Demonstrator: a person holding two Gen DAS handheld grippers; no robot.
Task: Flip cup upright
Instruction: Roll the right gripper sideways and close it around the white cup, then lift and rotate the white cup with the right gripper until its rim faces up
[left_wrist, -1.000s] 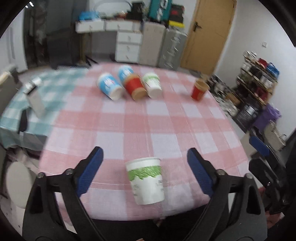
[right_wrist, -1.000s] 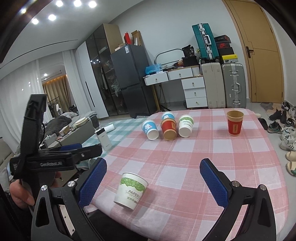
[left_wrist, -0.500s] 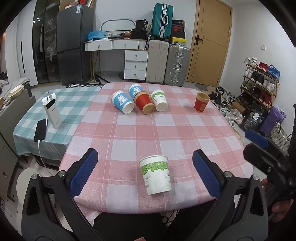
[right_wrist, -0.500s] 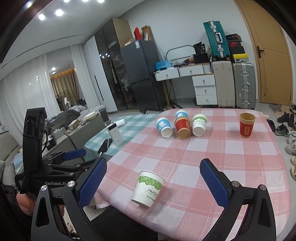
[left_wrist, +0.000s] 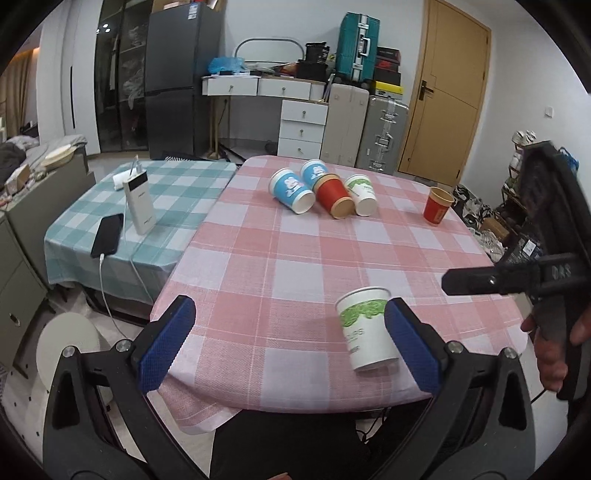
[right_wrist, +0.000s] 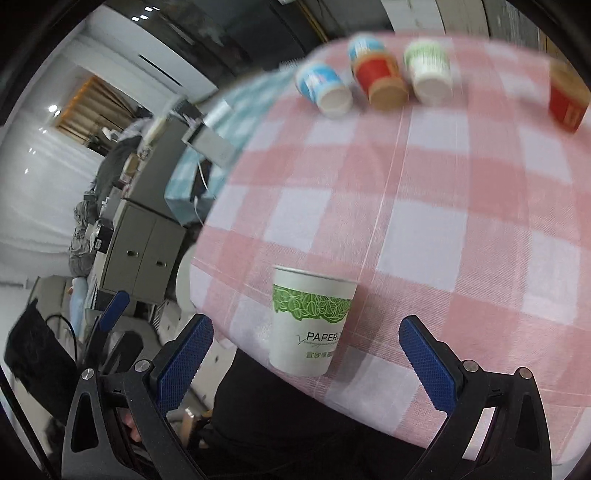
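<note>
White-green cup (left_wrist: 365, 328) stands upright, mouth up, near front edge of pink-check tabletop (left_wrist: 295, 266). Left gripper (left_wrist: 291, 343) fingers wide, nothing held; cup just beside its right finger. Right gripper (right_wrist: 306, 360) fingers wide, cup (right_wrist: 312, 319) between them, untouched. Four cups lie on sides at far end; red cup (left_wrist: 436, 206) upright at right. Phone (left_wrist: 108, 240) on green-check table.
</note>
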